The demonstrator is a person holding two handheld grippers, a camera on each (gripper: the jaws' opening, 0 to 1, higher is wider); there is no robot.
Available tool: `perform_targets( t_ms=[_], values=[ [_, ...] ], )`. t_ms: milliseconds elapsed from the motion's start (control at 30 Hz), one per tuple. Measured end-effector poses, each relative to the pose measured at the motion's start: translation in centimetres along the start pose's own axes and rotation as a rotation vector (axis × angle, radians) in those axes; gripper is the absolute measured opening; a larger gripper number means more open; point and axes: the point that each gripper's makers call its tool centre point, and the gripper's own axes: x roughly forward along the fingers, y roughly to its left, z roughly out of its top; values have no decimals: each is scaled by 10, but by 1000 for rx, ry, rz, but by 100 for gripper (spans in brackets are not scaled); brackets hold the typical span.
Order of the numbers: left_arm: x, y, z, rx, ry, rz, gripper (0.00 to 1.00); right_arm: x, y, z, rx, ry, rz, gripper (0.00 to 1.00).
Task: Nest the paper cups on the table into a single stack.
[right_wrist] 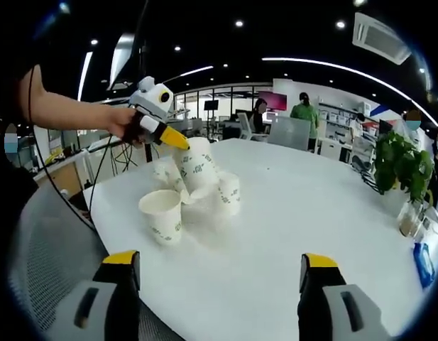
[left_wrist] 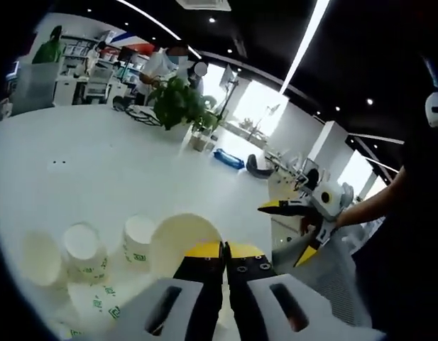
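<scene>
My left gripper [left_wrist: 223, 250] is shut on the rim of a white paper cup [left_wrist: 182, 236] with green print. In the right gripper view that held cup [right_wrist: 197, 168] hangs tilted just above the table, pinched by the left gripper [right_wrist: 173, 139] in a person's hand. Around it stand loose cups: one upright in front [right_wrist: 162, 214], one to its right [right_wrist: 228, 192], another behind [right_wrist: 162, 170]. The left gripper view shows these cups [left_wrist: 84, 249] [left_wrist: 139, 240] at lower left. My right gripper [right_wrist: 219, 259] is wide open over the near table edge, holding nothing; it appears at right [left_wrist: 298, 229].
The round white table [right_wrist: 297, 206] stretches away from the cups. A potted plant [right_wrist: 399, 165] [left_wrist: 180, 102] stands near its far edge, with a blue object [right_wrist: 421, 264] beside it. A grey mesh chair [right_wrist: 52, 249] sits by the near edge. People stand in the background.
</scene>
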Motion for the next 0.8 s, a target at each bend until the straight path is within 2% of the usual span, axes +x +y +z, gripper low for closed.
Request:
perform_targets(
  t_ms=[433, 800],
  values=[
    [-16, -21, 6, 59, 12, -2, 0, 1, 2, 0, -5, -6, 14, 97],
    [-23, -42, -7, 99, 54, -20, 0, 1, 4, -1, -12, 2, 22, 96]
  ],
)
